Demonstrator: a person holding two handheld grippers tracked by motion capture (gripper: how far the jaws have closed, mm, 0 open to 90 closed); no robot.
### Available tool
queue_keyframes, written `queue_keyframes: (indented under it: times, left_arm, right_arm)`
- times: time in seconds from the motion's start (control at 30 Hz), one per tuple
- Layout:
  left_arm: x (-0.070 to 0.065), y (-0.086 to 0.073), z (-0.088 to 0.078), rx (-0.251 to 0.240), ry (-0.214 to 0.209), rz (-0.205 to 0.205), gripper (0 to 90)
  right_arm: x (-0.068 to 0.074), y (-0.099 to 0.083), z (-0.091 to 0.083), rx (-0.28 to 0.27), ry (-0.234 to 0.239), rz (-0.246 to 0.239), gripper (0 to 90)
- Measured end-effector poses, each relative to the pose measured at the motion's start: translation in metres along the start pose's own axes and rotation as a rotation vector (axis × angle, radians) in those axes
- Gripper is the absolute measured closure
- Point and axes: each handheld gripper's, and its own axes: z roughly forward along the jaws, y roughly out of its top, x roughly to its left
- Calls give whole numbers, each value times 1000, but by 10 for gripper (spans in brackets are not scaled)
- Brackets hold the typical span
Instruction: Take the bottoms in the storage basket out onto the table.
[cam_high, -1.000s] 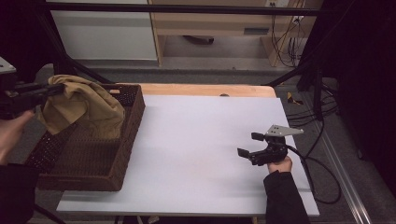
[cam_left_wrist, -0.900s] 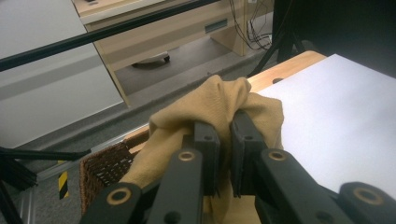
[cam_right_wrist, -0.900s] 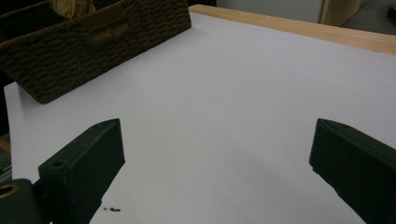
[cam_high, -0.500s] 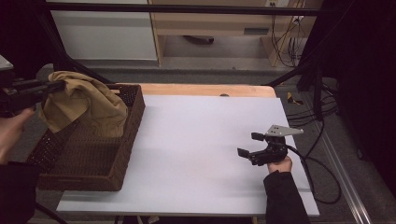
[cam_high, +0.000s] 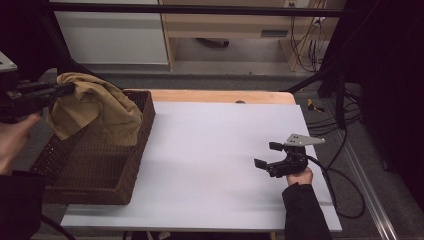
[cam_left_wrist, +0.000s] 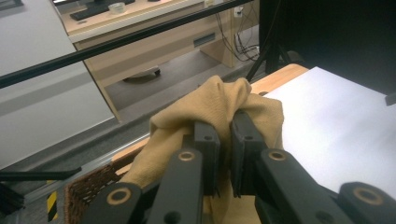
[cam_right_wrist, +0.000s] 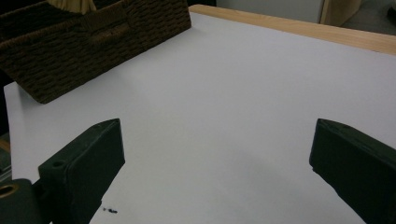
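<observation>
A tan cloth (cam_high: 100, 107) hangs over the far part of a brown wicker basket (cam_high: 95, 165) at the table's left. My left gripper (cam_high: 70, 90) is shut on the cloth's upper edge and holds it raised above the basket. In the left gripper view the cloth (cam_left_wrist: 215, 105) bunches around the closed jaws of the left gripper (cam_left_wrist: 225, 135). My right gripper (cam_high: 267, 155) rests low over the white table (cam_high: 210, 150) at the right, open, with nothing between its fingers (cam_right_wrist: 88, 158). The basket (cam_right_wrist: 93, 42) lies far off in the right gripper view.
Beyond the white sheet runs the table's wooden far edge (cam_high: 220, 96). A black bar (cam_high: 200, 9) crosses above the far side. Cables (cam_high: 345, 170) trail off the right edge. Cabinets (cam_high: 110, 30) stand behind on the floor.
The left gripper has lifted the cloth slightly higher and further left over the basket. The right gripper has stayed where it was.
</observation>
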Motion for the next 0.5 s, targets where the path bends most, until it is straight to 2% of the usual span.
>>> queue_keyframes:
  times: [0.17, 0.5]
  left_arm:
    - [-5, 4, 2, -15, -15, 15, 830]
    - [-17, 10, 10, -11, -54, 23, 830]
  right_arm:
    - [0, 0, 0, 0, 1, 0, 38]
    - [0, 0, -1, -1, 1, 0, 38]
